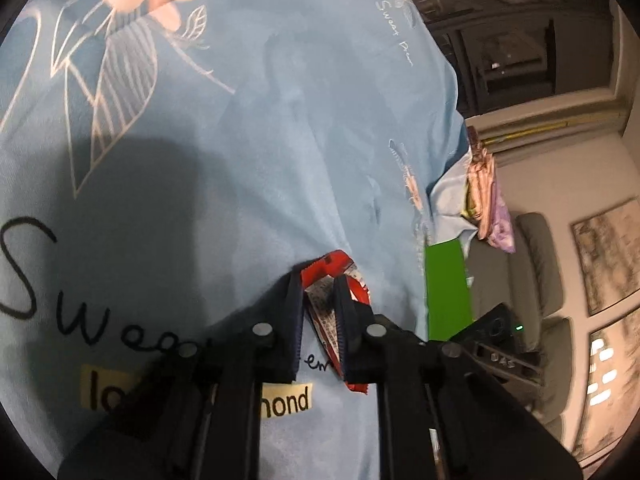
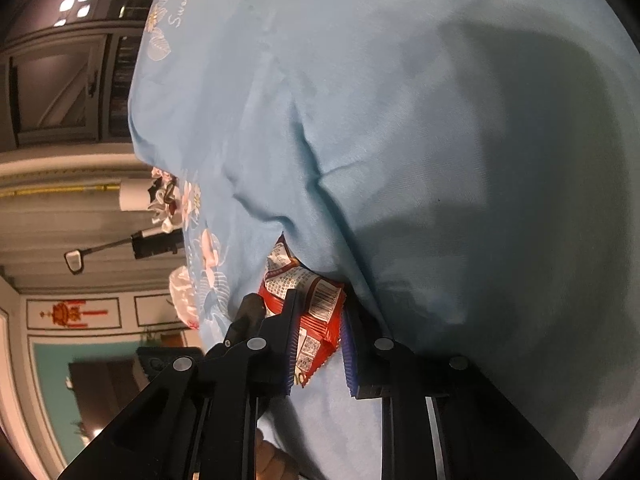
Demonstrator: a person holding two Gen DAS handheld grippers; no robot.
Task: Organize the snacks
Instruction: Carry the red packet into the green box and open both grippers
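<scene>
A red snack packet (image 1: 336, 264) with white print is pinched between the dark ribbed fingers of my left gripper (image 1: 318, 280), just above a light blue flowered cloth (image 1: 280, 120). In the right wrist view a red snack packet (image 2: 288, 276) with a barcode sits between the fingers of my right gripper (image 2: 320, 304), whose pads press on its sides. It lies against a fold of the same blue cloth (image 2: 400, 120). I cannot tell whether both views show one packet or two. A black part (image 2: 248, 312) pokes in beside the packet on the left.
The cloth's edge drops off at the right in the left wrist view, where a green object (image 1: 446, 288) and a pile of folded fabric (image 1: 484, 196) lie. A grey sofa (image 1: 536, 264) stands beyond. In the right wrist view a white crumpled thing (image 2: 182, 292) sits at the cloth's left edge.
</scene>
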